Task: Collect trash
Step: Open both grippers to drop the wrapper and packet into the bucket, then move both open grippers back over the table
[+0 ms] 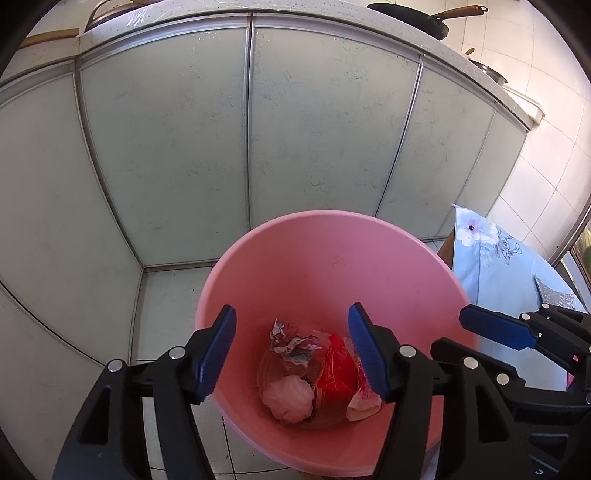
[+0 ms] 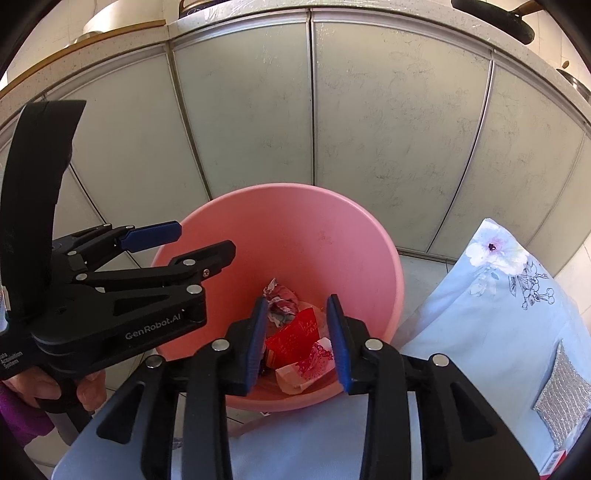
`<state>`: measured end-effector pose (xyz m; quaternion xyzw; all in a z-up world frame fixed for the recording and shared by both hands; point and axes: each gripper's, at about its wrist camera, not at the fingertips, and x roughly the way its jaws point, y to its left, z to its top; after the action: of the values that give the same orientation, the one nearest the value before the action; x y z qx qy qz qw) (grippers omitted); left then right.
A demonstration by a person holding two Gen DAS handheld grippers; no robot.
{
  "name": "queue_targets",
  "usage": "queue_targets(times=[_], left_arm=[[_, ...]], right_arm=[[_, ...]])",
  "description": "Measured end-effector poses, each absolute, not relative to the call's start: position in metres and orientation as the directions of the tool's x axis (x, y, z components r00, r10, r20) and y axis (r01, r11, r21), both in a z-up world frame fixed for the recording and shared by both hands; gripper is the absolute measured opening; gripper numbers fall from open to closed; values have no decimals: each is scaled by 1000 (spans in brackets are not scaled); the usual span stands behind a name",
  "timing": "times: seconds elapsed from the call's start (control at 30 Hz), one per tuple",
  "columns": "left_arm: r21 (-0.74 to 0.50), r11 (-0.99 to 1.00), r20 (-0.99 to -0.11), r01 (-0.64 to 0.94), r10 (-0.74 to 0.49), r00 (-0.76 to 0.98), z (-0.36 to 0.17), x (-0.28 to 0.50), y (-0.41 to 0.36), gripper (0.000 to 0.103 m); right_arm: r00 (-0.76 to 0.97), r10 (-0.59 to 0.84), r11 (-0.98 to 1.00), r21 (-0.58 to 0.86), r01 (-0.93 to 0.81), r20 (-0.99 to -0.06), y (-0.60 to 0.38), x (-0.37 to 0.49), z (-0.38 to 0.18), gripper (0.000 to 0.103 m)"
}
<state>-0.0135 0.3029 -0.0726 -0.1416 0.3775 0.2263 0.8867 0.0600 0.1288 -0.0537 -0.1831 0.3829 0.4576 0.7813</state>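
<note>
A pink bin (image 1: 332, 258) stands on the floor by the cabinets. At its bottom lie a crumpled printed paper (image 1: 291, 343), a red wrapper (image 1: 338, 373), a white wad (image 1: 288, 400) and a pale wrapper with red print (image 1: 364, 404). My left gripper (image 1: 293, 354) hangs over the bin's mouth, wide open and empty. My right gripper (image 2: 298, 343) hovers over the bin (image 2: 295, 229) from the near side, its jaws partly apart with nothing pressed between them. Below it I see the red wrapper (image 2: 293, 338) and the pale wrapper (image 2: 310, 367). Each gripper's fingers (image 1: 496, 328) (image 2: 151, 236) show in the other's view.
Frosted cabinet doors (image 1: 251, 129) rise behind the bin under a counter with a wok (image 1: 413, 18). A light blue floral cloth (image 2: 498, 314) covers a surface right of the bin. A hand (image 2: 88, 391) holds the left gripper. Tiled floor (image 1: 170, 295) lies left of the bin.
</note>
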Motion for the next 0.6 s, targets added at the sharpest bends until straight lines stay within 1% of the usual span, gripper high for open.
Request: queue_targets(times=[0.6], left_arm=[[-106, 850, -695, -517, 309, 650, -43, -40, 299, 62]], right_arm=[[301, 590, 520, 67, -851, -749, 111, 45, -36, 34]])
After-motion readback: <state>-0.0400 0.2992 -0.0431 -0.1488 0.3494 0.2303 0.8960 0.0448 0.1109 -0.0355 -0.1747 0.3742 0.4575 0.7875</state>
